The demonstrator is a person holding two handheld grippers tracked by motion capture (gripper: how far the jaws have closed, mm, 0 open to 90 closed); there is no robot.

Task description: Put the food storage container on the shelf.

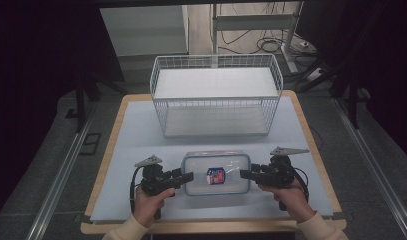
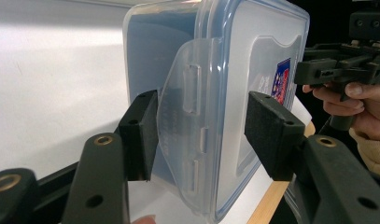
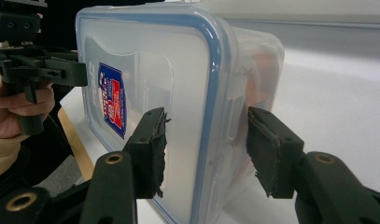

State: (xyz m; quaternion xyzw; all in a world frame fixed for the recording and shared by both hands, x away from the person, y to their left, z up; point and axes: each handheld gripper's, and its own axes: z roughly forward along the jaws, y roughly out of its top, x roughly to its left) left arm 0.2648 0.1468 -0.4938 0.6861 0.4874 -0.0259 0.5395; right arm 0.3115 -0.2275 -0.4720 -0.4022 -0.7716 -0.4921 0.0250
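A clear plastic container (image 1: 216,165) with a blue-rimmed lid and a red and blue sticker (image 1: 216,176) lies on the pale table top, near the front. My left gripper (image 1: 188,177) holds its left end. In the left gripper view the pads (image 2: 141,135) close on the end, with the flared latch flap (image 2: 187,121) between them. My right gripper (image 1: 243,174) is shut on the right end. There one pad (image 3: 150,149) lies on the lid and the other against the container (image 3: 178,70) wall. Each gripper view shows the other hand's gripper (image 2: 337,70) (image 3: 38,70) at the far end.
A white wire basket (image 1: 216,59) stands at the back of the table, just beyond the container. The wooden table edge (image 1: 211,227) runs close in front of both hands. Floor rails, cables and a desk frame lie beyond the table.
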